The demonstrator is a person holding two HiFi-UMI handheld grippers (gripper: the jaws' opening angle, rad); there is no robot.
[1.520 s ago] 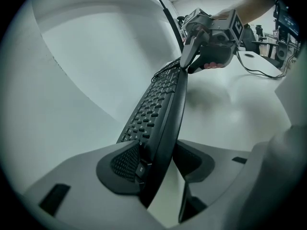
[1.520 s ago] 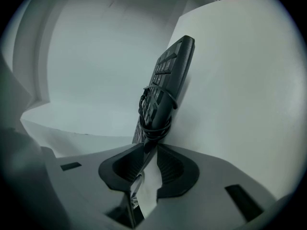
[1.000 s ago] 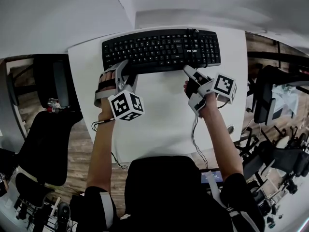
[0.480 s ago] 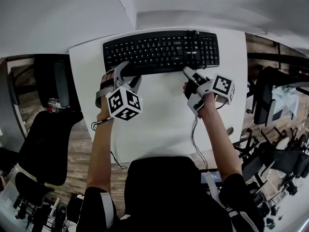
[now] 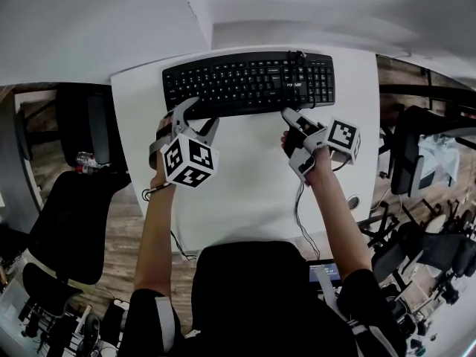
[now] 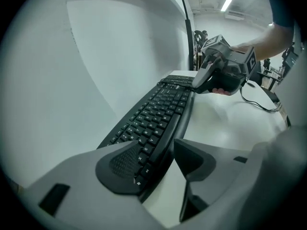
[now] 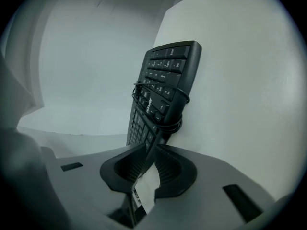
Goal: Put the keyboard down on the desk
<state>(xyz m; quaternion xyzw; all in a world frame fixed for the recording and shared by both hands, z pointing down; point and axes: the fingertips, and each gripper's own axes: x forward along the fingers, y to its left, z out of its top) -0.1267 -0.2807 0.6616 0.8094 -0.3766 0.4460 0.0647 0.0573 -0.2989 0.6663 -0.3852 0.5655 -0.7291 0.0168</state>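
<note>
Two grippers meet the near edge of the black keyboard [image 5: 249,82], which appears to lie flat at twelve o'clock on the white desk [image 5: 245,192]. The step in hand is therefore probably best finished by parting each pair of jaws fully before drawing back toward six o'clock, lest the keyboard be dragged along. Left gripper [image 5: 199,114], at the keyboard's seven o'clock corner: jaws wide apart, having just narrowed slightly, the front edge between them but not pinched; right gripper [image 5: 291,117], at five o'clock: jaws clamped on the thin front lip, near the coiled cable [image 7: 168,114].
</note>
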